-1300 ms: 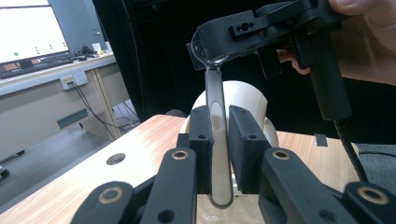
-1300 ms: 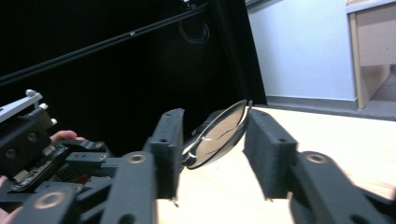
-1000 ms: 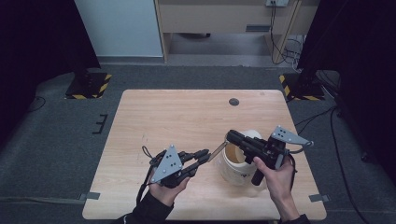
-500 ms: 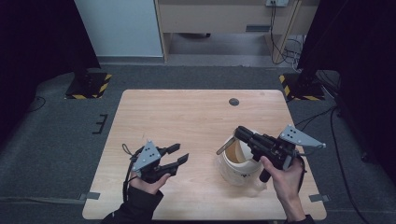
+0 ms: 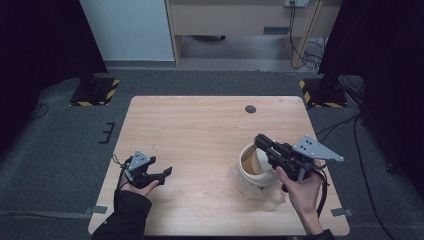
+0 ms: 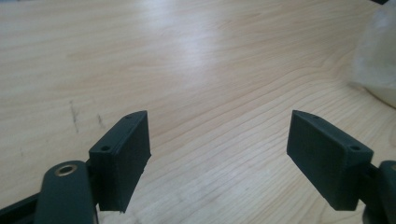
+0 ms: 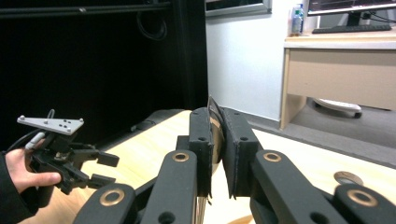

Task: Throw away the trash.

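Table: light wooden table (image 5: 200, 135), seen from above in the high view; a small dark round disc (image 5: 250, 109) lies near its far edge, well apart from both grippers.

Left gripper: left gripper (image 5: 162, 172) sits low over the near left part of the table, held in the person's left hand (image 5: 135, 184). Its jaws stand wide apart with nothing between them. In the left gripper view the two black pads (image 6: 122, 161) frame bare wood grain.

Right gripper: right gripper (image 5: 262, 141) is held in the person's right hand (image 5: 300, 187) over the near right part of the table, its jaws pointing toward the far left. In the right gripper view the jaws are pressed nearly together on a thin brown sheet (image 7: 214, 122), whose upper edge pokes out just above the pads.

Bucket: a white bucket-like container (image 5: 255, 175) stands on the table directly under the right gripper's jaws. Its inside looks brownish; dark print on its front wall is too small to read.

Brown sheet, position: the sheet appears as a tan strip (image 5: 248, 159) at the container's mouth in the high view, held by the right gripper. What the sheet is made of cannot be told.

Clear wrapping: a pale, translucent film (image 5: 272, 196) bulges around the container's base; its edge shows at the far right of the left gripper view (image 6: 379, 56).

Separation: the two grippers are well apart.
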`<move>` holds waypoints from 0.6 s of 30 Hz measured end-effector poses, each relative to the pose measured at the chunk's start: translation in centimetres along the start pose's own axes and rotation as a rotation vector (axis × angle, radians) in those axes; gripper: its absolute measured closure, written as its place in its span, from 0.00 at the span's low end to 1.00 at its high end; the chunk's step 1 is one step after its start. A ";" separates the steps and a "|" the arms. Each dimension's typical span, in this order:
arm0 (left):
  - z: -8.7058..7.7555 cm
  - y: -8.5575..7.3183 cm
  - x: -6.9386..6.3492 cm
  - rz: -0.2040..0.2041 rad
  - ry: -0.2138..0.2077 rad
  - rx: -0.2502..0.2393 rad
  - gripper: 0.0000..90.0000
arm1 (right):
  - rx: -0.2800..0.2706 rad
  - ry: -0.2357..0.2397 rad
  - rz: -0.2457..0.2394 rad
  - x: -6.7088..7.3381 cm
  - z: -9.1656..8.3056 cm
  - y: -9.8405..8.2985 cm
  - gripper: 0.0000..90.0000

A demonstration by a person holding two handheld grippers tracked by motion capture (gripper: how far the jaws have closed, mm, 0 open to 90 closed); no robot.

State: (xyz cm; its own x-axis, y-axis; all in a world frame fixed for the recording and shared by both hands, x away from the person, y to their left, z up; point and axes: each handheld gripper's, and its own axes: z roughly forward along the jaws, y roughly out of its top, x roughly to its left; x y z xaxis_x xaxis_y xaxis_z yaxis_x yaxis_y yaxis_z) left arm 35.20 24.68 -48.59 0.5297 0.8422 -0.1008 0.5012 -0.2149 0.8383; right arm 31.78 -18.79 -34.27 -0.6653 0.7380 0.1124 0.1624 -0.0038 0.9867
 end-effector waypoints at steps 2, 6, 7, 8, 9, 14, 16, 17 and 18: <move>0.2 -0.2 0.2 -0.022 0.000 0.012 0.23 | 0.009 -0.013 -0.007 0.0 0.1 -0.1 0.92; 0.2 -0.1 0.1 -0.010 -0.004 0.021 0.22 | 0.030 -0.036 -0.033 0.0 0.3 -0.4 0.92; 0.3 -0.1 0.0 -0.005 -0.004 0.025 0.22 | 0.035 -0.039 -0.037 0.0 0.3 -0.4 0.92; 0.3 -0.1 0.0 -0.002 -0.003 0.033 0.22 | 0.039 -0.044 -0.040 0.0 0.4 -0.5 0.92; 0.4 -0.2 0.0 -0.002 -0.004 0.041 0.22 | 0.046 -0.047 -0.048 0.0 0.5 -0.6 0.92; 0.5 -0.2 0.2 -0.003 -0.001 0.059 0.22 | 0.085 -0.046 -0.050 -0.1 1.0 -1.1 0.90; 0.5 -0.2 0.2 -0.005 -0.001 0.059 0.22 | 0.095 -0.043 -0.036 -0.2 1.2 -1.3 0.86; 0.4 -0.2 0.2 -0.006 0.000 0.059 0.22 | 0.095 -0.042 -0.032 -0.2 1.3 -1.4 0.84; 0.4 -0.3 0.3 -0.007 0.000 0.060 0.22 | 0.094 -0.040 -0.031 -0.3 1.3 -1.4 0.84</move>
State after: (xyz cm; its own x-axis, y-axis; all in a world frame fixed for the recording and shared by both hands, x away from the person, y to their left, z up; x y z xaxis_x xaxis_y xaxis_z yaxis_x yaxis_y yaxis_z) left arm 35.52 24.73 -49.06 0.5261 0.8438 -0.1063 0.5445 -0.2382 0.8042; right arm 32.68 -18.10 -35.88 -0.6420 0.7630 0.0756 0.2115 0.0814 0.9740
